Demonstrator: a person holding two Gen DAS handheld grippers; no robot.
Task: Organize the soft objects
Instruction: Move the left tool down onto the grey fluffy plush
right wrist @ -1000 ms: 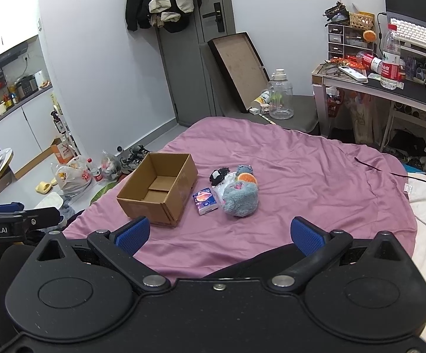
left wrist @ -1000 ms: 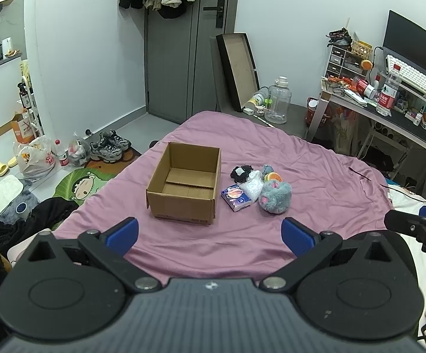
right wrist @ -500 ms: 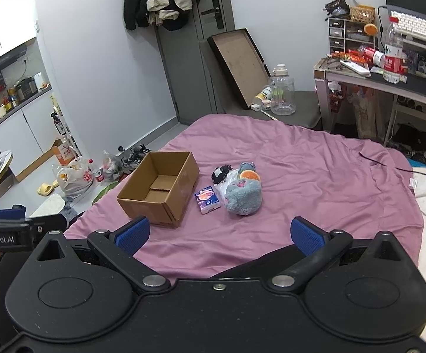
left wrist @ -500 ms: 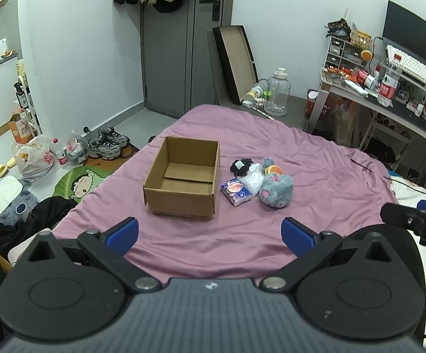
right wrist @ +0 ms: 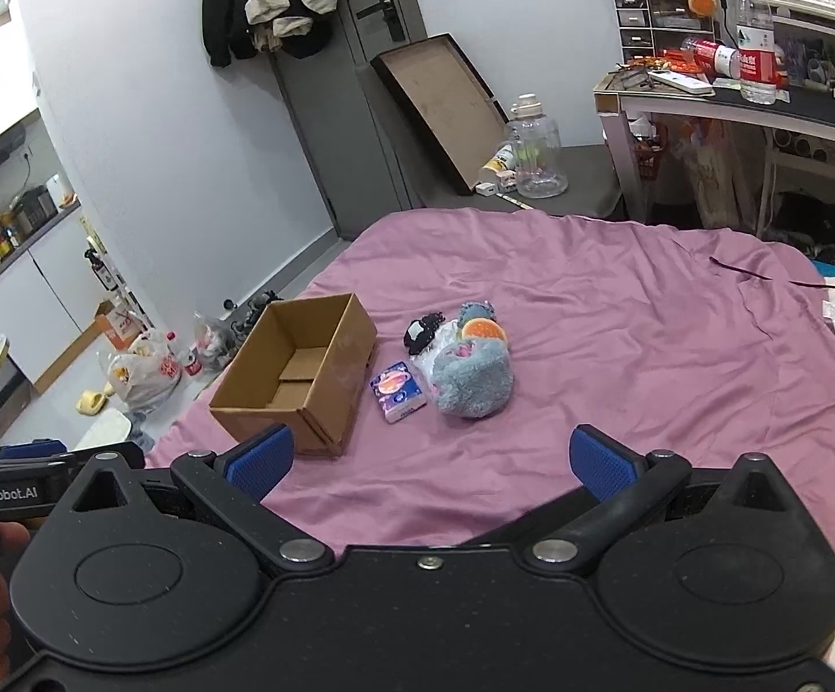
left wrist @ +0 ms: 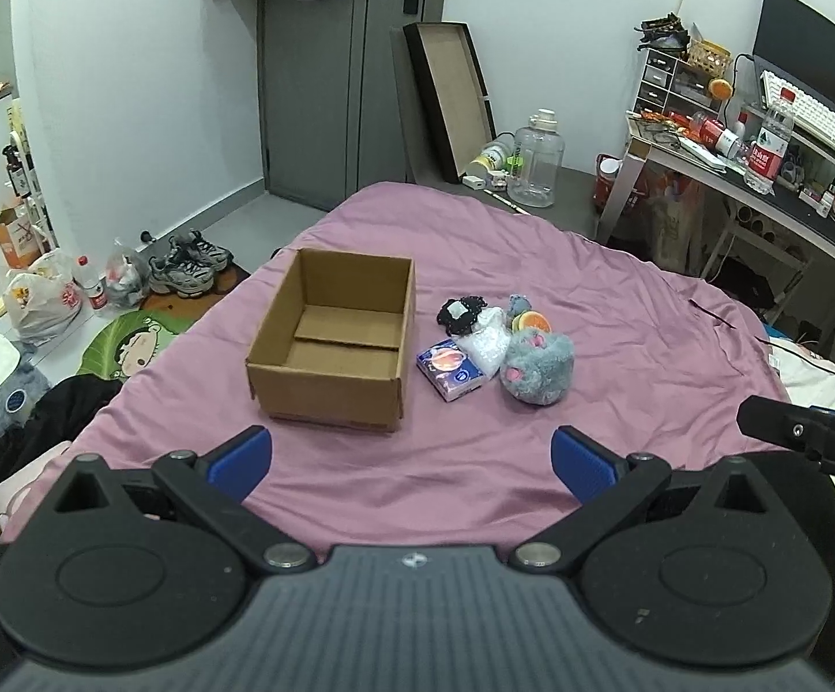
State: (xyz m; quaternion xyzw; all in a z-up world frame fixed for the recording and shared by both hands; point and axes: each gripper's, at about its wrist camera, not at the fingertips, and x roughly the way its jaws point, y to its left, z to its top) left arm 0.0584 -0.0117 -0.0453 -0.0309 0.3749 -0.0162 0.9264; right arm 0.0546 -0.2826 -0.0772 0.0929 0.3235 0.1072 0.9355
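An empty open cardboard box (left wrist: 334,340) (right wrist: 302,372) sits on the purple bedsheet (left wrist: 619,311). Right of it lies a small heap: a grey-blue plush toy (left wrist: 537,373) (right wrist: 474,383), a blue tissue pack (left wrist: 450,369) (right wrist: 397,391), a clear plastic bag (left wrist: 484,340), a black soft item (left wrist: 461,310) (right wrist: 420,333) and an orange-topped small toy (left wrist: 528,320) (right wrist: 482,327). My left gripper (left wrist: 412,464) and right gripper (right wrist: 432,464) both hover open over the near edge of the bed, short of the box and heap, holding nothing.
A desk (right wrist: 763,109) crowded with bottles, a keyboard and clutter stands at the right. A large water jug (left wrist: 534,158) and a leaning tray (left wrist: 449,98) sit past the bed's far end. Shoes, bags and clothes (left wrist: 48,300) litter the floor at left.
Both grippers have moved forward and closer to the bed, so the box and heap look larger. Nothing on the bed has moved, and both grippers stay open.
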